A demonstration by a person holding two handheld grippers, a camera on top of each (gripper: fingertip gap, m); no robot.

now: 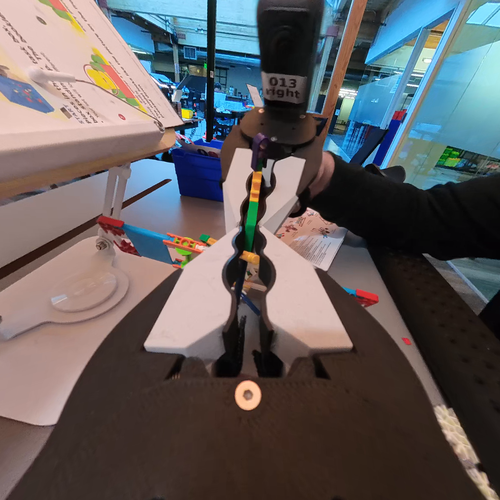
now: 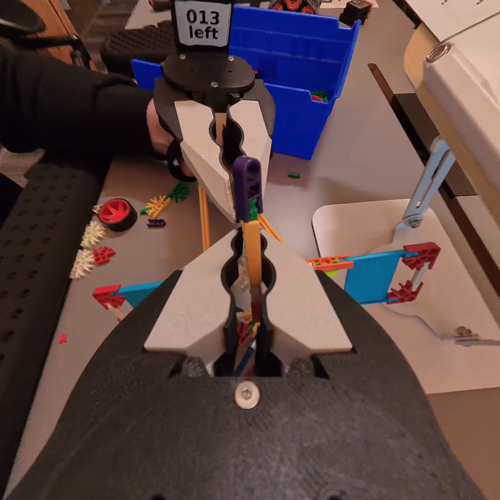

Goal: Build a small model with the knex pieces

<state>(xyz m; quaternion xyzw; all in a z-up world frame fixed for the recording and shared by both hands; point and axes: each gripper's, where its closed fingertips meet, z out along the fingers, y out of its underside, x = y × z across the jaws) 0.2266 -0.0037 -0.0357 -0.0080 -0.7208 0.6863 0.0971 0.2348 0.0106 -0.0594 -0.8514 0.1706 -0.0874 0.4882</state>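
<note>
A thin toy assembly hangs between both grippers, seen edge-on. It has a purple connector (image 2: 247,186) on top, a green piece (image 1: 250,216) and a yellow-orange piece (image 2: 253,251). My left gripper (image 1: 249,232) is shut on it at the green piece, with a small yellow connector (image 1: 250,257) between its fingers. My right gripper (image 2: 249,230) is shut on it at the yellow-orange piece. The two grippers face each other almost tip to tip. The right gripper (image 1: 251,220) shows in the left wrist view and the left gripper (image 2: 242,213) shows in the right wrist view. A hand in a black sleeve holds each.
A blue bin (image 2: 292,89) stands behind. A white stand (image 1: 81,292) carries a tilted instruction board (image 1: 67,81). A blue panel model with red corner connectors (image 2: 373,278) lies on the table, with a leaflet (image 1: 311,243), a red wheel (image 2: 117,213), loose connectors (image 2: 92,251) and a black perforated mat (image 2: 35,243). The tips of both grippers are at nearly the same place. From the right gripper's tips to the red wheel (image 2: 117,213) is close to 20 cm.
</note>
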